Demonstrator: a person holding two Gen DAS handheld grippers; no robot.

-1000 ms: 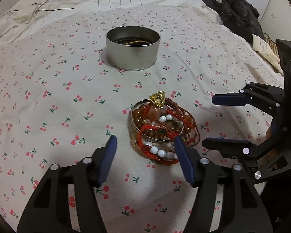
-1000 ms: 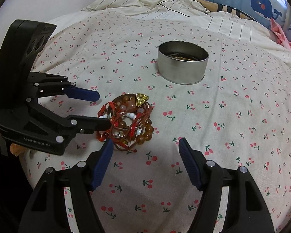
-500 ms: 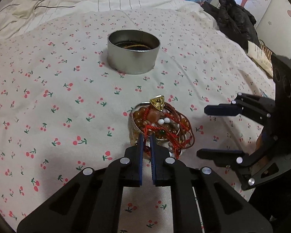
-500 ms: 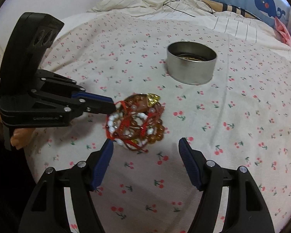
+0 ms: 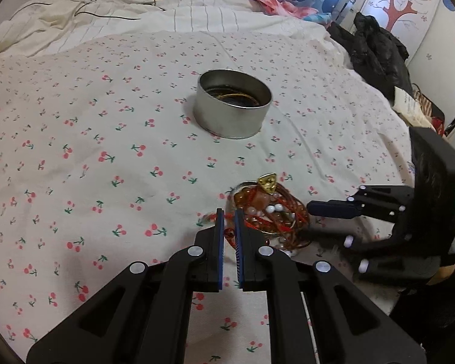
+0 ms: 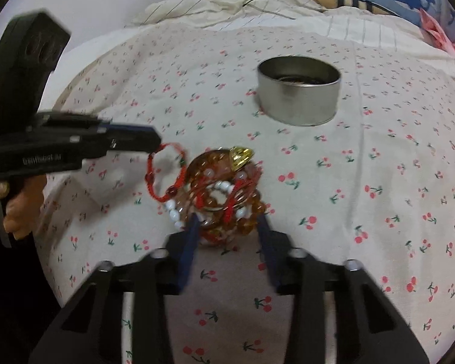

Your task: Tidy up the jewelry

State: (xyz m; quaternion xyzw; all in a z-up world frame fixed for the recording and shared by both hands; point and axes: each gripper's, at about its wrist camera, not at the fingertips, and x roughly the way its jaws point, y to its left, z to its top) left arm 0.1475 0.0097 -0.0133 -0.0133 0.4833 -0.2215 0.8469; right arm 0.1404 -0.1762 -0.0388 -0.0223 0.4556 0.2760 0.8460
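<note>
— Bracelets (image 6: 224,200), a tangled heap of amber beads, white beads and red cords, lay on the cherry-print bedspread (image 5: 106,139), near the round metal tin (image 5: 232,112). Where did I have the grippers?

— My left gripper (image 5: 229,221) pinched a red cord bracelet (image 6: 166,173), its loop drawn out from the heap. My right gripper (image 6: 227,230) had just been closing, its jaws set either side of the heap's near edge; whether they pressed on it I couldn't tell.

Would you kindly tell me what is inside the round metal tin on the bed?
Inside the metal tin, thin gold and dark rings or bangles lie curled on the bottom. Its near wall hides the front of the floor, so anything lying there cannot be seen.
</note>
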